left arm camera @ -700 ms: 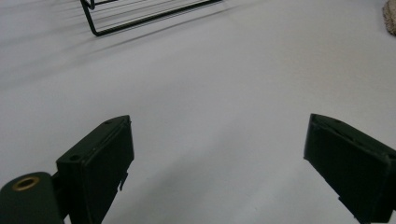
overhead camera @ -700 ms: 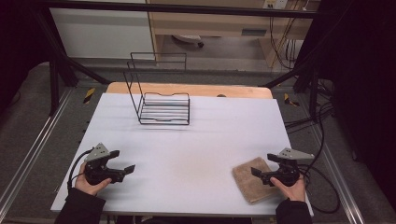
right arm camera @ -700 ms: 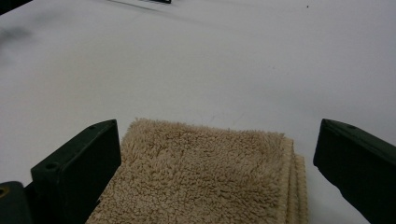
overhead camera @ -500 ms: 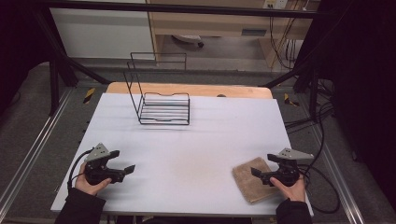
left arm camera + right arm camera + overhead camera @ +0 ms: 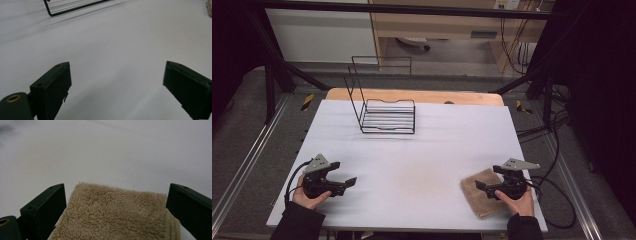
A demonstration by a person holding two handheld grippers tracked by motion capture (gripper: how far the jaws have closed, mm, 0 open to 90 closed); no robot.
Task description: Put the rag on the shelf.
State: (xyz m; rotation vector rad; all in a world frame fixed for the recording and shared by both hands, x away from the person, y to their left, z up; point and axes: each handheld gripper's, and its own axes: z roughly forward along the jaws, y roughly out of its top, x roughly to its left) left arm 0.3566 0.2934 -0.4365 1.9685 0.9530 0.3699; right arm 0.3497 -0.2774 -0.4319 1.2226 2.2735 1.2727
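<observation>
High view, folded towel [image 5: 482, 192] long axis apparently angled toward table's near-right corner, right claw [image 5: 482, 187] wide open above it

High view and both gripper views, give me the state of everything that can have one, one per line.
Towel: folded, lying flat near the table's right front corner.
Wire rack: upright and empty at the back of the table.
Left gripper: open, nothing between its jaws.
Right gripper: open, over the towel, jaws astride it and not pressing.
</observation>
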